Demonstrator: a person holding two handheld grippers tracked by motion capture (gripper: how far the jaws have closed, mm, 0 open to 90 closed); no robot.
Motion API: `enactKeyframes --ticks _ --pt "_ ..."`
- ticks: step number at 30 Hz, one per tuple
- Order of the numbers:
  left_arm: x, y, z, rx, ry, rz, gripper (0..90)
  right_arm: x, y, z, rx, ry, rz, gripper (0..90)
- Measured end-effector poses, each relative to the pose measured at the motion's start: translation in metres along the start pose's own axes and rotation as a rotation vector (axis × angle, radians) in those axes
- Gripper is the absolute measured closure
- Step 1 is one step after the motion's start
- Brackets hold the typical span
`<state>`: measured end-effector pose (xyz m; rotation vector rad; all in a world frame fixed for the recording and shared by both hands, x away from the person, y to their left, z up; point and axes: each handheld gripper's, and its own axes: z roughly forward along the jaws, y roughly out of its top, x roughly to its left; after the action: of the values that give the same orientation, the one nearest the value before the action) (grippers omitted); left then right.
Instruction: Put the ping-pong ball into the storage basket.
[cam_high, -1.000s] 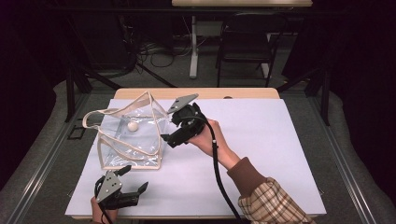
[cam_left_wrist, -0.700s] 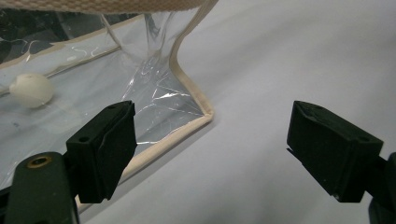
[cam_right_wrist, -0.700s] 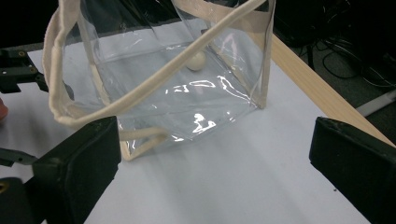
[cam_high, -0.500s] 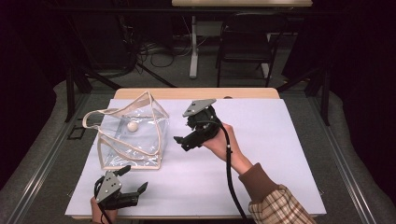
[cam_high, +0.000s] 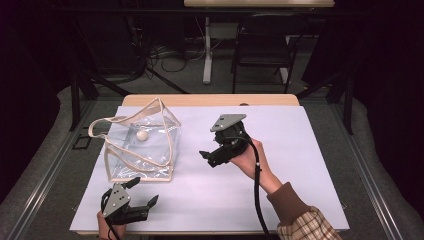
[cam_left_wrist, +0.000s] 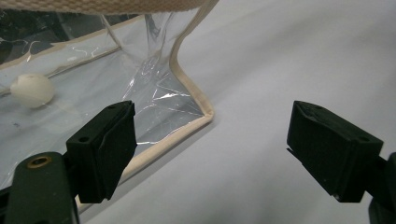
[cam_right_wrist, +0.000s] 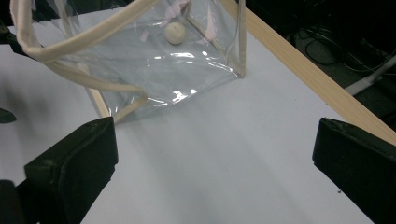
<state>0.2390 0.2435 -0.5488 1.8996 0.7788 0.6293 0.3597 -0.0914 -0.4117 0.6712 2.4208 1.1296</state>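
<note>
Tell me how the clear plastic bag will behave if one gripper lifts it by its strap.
The clear plastic bag looks thin and creased, so it would probably sag and fold. The small white ball lies loose inside and would likely roll toward the lowest corner. The bag seems light.

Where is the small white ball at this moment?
In the high view the white ball lies inside the clear plastic bag, on the table's left half, near the bag's far edge.

A wooden table under a white sheet stands on grey floor, with a dark chair, cables and a white table leg behind in dim light.
</note>
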Motion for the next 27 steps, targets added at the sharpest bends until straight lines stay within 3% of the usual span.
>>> enactKeyframes --ticks 27 --pt "0.000 0.000 0.001 -0.001 -0.001 0.002 16.0 -0.010 -0.059 -0.017 0.046 -0.049 0.055 0.0"
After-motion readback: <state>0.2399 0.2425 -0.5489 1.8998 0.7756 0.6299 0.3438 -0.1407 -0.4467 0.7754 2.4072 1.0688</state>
